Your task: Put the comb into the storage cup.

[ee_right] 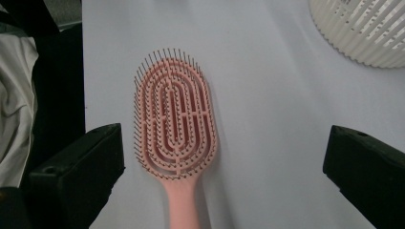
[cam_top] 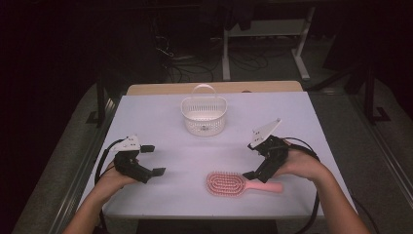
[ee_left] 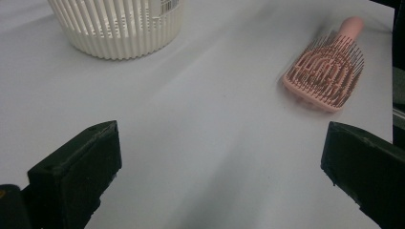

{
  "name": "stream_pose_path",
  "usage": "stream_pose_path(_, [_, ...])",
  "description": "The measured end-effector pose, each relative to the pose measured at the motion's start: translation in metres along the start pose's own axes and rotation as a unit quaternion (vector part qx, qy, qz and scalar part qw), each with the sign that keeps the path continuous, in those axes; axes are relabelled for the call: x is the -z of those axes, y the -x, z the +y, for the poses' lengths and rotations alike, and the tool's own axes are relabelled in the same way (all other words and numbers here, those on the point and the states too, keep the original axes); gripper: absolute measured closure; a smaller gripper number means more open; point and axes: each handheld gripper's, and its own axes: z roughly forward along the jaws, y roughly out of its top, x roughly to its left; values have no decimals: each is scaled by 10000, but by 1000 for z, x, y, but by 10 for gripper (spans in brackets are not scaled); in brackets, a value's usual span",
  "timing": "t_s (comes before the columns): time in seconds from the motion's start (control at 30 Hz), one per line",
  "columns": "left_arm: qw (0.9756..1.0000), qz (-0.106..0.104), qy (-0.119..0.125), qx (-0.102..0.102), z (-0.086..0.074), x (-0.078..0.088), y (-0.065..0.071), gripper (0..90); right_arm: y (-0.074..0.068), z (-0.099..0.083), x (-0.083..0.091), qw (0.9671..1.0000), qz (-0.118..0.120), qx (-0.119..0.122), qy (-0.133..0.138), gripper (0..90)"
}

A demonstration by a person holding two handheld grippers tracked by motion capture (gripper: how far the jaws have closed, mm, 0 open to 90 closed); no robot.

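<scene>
Pink hairbrush (cam_top: 225, 183) flat on desk (cam_top: 160, 122), bristles up, near the front edge and right of centre; handle toward the right side, head toward the middle. In right gripper view, brush head (ee_right: 174, 129) close to the desk's near edge, a narrow strip of bare surface between bristles and edge.

Right tongs (cam_top: 252, 160) spread wide, nothing held, poised above the handle end of the brush; jaws stand either side of the handle in right gripper view, apart from it, not touching.

Left tongs (cam_top: 152, 160) also wide open, empty, over the left part of the desk, well apart from the brush. Brush (ee_left: 326, 71) and basket (ee_left: 117, 26) both visible beyond its jaws in left gripper view.

White slotted basket (cam_top: 203, 115) with hoop handle upright toward the back, centred, short of the rear edge.

Broad bare surface between basket, brush and left tongs. Bare strip right of the brush handle to the desk's right edge.
</scene>
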Motion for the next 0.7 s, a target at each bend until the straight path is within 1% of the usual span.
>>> stream_pose_path(0.2, [10000,0,3,3,0,0,0,0,-2,0,-4,9998,11,61,-189,0])
stream_pose_path(0.27, [10000,1,-1,-1,0,0,0,0,-2,0,-5,9997,15,68,-215,0])
stream_pose_path(0.3, [10000,0,-9,-8,0,0,0,0,-3,-1,-6,9995,13,93,-297,0])
stream_pose_path(0.33, [10000,0,-10,-8,0,0,0,0,-3,-1,-7,9994,8,99,-321,0])
stream_pose_path(0.57, [10000,-3,-26,-15,0,0,0,0,-5,-2,-13,9981,-32,191,-593,0])
stream_pose_path(0.7, [10000,-2,-26,-19,0,0,0,0,-7,-2,-16,9967,-42,238,-771,0])
